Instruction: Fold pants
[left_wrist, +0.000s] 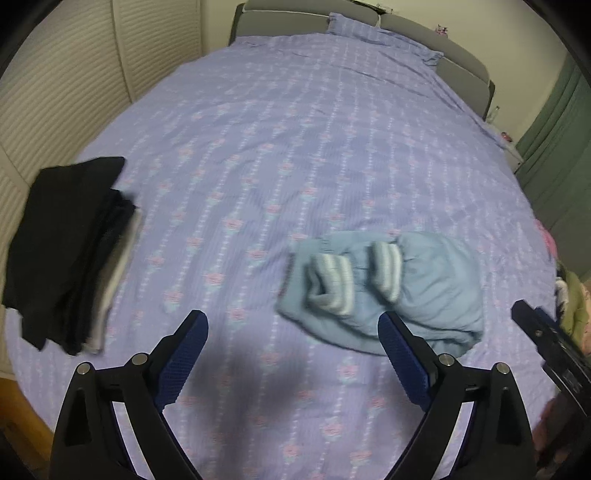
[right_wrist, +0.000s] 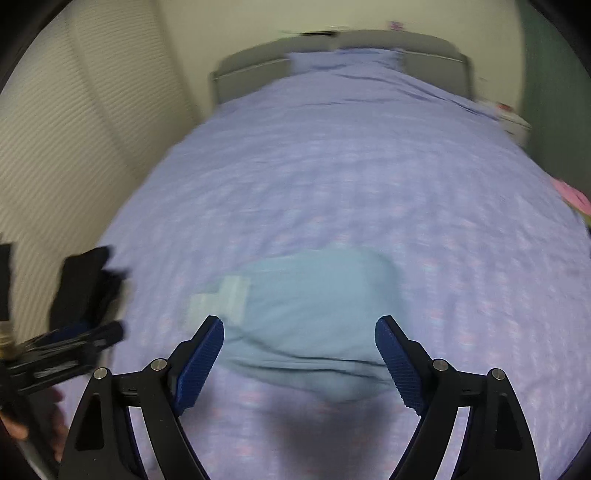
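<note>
Light blue pants (left_wrist: 406, 291) with white-striped cuffs (left_wrist: 332, 280) lie bunched on the purple flowered bed cover (left_wrist: 295, 147). My left gripper (left_wrist: 291, 325) is open and empty above the cover, to the left of the pants. In the blurred right wrist view the pants (right_wrist: 310, 314) lie just ahead of my right gripper (right_wrist: 299, 332), which is open and empty, its fingers straddling the near edge from above. The right gripper also shows at the right edge of the left wrist view (left_wrist: 546, 332).
A stack of folded dark clothes (left_wrist: 70, 251) sits at the bed's left edge. White slatted closet doors (left_wrist: 66, 92) stand on the left. A grey headboard (left_wrist: 461, 66) and pillow (left_wrist: 380, 33) are at the far end. Pink and green clothes (left_wrist: 572, 288) lie at the right edge.
</note>
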